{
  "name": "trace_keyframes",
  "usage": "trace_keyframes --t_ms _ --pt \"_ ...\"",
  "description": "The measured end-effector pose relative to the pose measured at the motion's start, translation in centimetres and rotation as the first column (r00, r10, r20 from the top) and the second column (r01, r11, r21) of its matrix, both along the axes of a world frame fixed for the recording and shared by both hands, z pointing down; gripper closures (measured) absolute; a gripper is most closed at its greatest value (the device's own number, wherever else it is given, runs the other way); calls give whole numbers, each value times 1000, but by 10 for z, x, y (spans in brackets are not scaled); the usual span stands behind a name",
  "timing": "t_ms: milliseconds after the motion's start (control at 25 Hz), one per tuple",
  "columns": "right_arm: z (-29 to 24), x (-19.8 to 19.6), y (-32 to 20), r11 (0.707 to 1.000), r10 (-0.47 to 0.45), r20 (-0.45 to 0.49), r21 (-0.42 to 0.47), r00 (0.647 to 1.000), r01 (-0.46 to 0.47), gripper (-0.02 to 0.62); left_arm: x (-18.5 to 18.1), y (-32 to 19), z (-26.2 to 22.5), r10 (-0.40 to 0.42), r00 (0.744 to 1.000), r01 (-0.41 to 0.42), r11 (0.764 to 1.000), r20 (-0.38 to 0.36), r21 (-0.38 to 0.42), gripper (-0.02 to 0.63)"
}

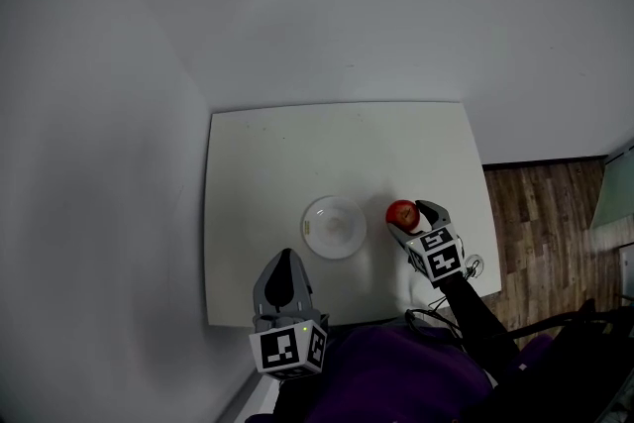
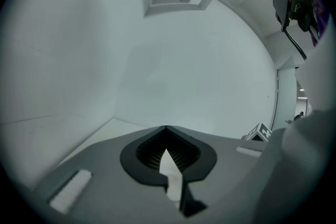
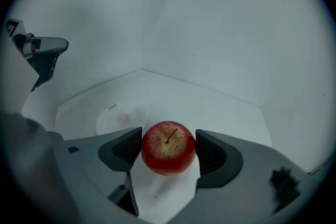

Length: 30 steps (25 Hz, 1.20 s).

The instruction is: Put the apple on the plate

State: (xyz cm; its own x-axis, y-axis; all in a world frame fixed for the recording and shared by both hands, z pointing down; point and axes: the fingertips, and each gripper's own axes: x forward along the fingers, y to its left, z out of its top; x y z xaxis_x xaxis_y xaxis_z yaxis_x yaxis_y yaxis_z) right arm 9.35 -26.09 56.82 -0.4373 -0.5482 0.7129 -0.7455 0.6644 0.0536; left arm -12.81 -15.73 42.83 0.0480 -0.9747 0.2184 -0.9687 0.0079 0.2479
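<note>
A red apple (image 1: 401, 213) sits between the jaws of my right gripper (image 1: 409, 217), just right of a white plate (image 1: 334, 227) at the middle of the white table (image 1: 297, 144). In the right gripper view the apple (image 3: 168, 147), stem up, touches both dark pads of the right gripper (image 3: 168, 150), which is shut on it. The plate (image 3: 122, 119) lies ahead and to the left with nothing on it. My left gripper (image 1: 286, 260) hangs shut over the table's front edge, left of the plate; its jaw tips (image 2: 166, 128) meet with nothing between them.
The table stands in a corner of pale walls (image 1: 119, 114). Wooden floor (image 1: 545, 213) shows past its right edge. The left gripper (image 3: 42, 52) shows at the far left of the right gripper view. A cable (image 1: 436, 317) hangs by the table's front right corner.
</note>
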Motion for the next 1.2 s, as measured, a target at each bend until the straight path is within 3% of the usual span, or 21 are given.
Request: trace_keyframes --t_ms 1200 --pt "-9 -109 18 969 -245 33 15 969 245 273 -52 41 2 -150 989 150 989 9 -12 600"
